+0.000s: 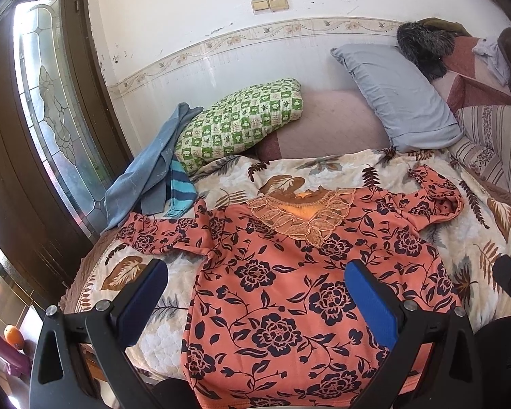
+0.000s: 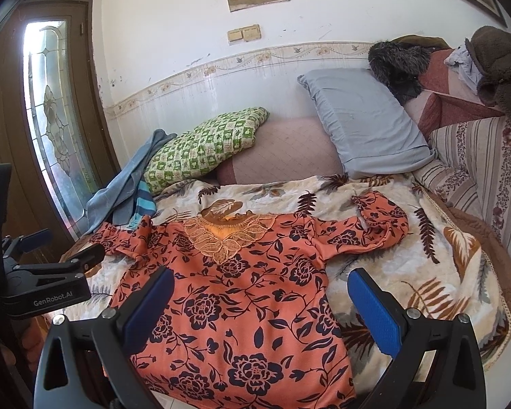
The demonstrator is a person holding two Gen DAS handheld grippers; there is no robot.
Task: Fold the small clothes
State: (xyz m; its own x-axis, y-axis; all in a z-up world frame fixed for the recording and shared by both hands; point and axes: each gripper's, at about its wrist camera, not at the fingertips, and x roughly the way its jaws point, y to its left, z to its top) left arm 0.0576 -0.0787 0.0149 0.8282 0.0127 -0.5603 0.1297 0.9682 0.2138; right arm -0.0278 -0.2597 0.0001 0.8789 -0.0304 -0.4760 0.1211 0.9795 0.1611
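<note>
Shirt [image 1: 289, 300] hem cut off below frame. Left tongs [image 1: 255, 286], right tongs [image 2: 260, 293] spread wide, empty, above shirt.

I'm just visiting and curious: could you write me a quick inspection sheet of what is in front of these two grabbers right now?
Surface: bed with a leaf-print blanket, fairly flat.
Job's things: orange floral top spread face up, lace collar toward the wall, both sleeves bunched, not yet folded.
Clutter: blue cloth and striped piece at the blanket's far left corner; green checked pillow; grey pillow; dark furry garment on the striped bedding.
Grippers: left gripper open above the top's left part; right gripper open above its right part; neither holds anything.
Cables: nothing seen.
Surroundings: white wall with double switch, patterned glass door on the left.
</note>
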